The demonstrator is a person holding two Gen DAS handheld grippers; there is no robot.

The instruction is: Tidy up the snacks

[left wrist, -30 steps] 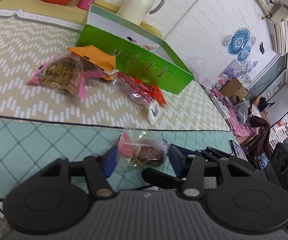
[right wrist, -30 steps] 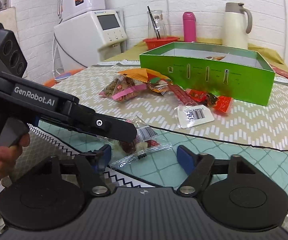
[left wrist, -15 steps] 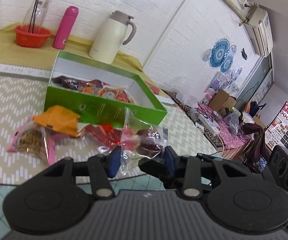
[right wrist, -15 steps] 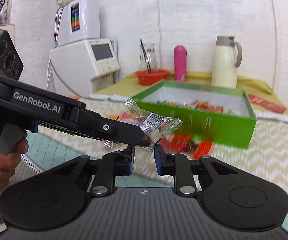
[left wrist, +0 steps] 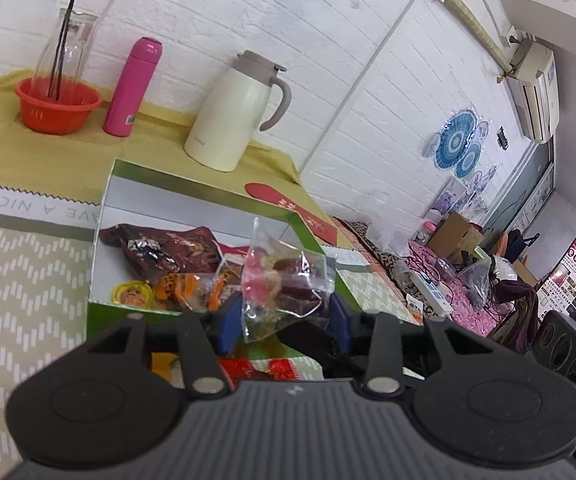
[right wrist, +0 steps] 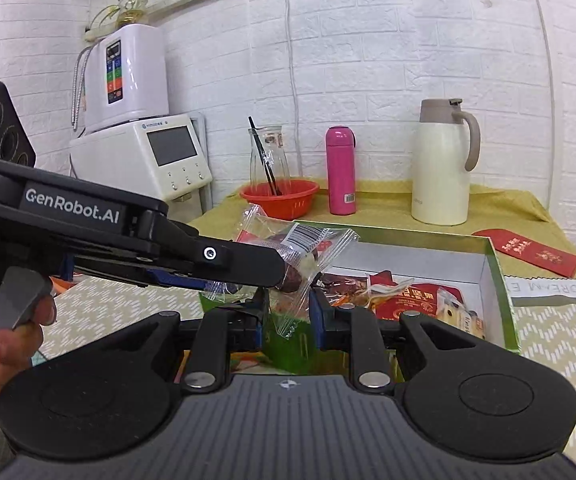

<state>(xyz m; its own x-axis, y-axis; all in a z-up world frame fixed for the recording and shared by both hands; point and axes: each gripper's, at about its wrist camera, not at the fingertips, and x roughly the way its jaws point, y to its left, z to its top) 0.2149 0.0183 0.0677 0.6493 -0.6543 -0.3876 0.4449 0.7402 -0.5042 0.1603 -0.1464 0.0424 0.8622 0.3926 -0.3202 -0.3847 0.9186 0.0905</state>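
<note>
Both hand-held grippers clamp one clear snack packet [left wrist: 284,288]: the left hand-held gripper [left wrist: 284,316] pinches it from both sides, and the right hand-held gripper [right wrist: 288,316] grips its lower edge. The packet hangs in the air just above the near wall of the green box [right wrist: 500,280], which holds other snacks on the tabletop [left wrist: 20,280].

We hold a clear snack packet [right wrist: 300,256] above the near edge of the green box [right wrist: 500,280], our right gripper [right wrist: 288,312] pinching its lower end and our left gripper [right wrist: 264,268] clamping it from the side. Other snacks [right wrist: 412,292] lie inside the box.
</note>
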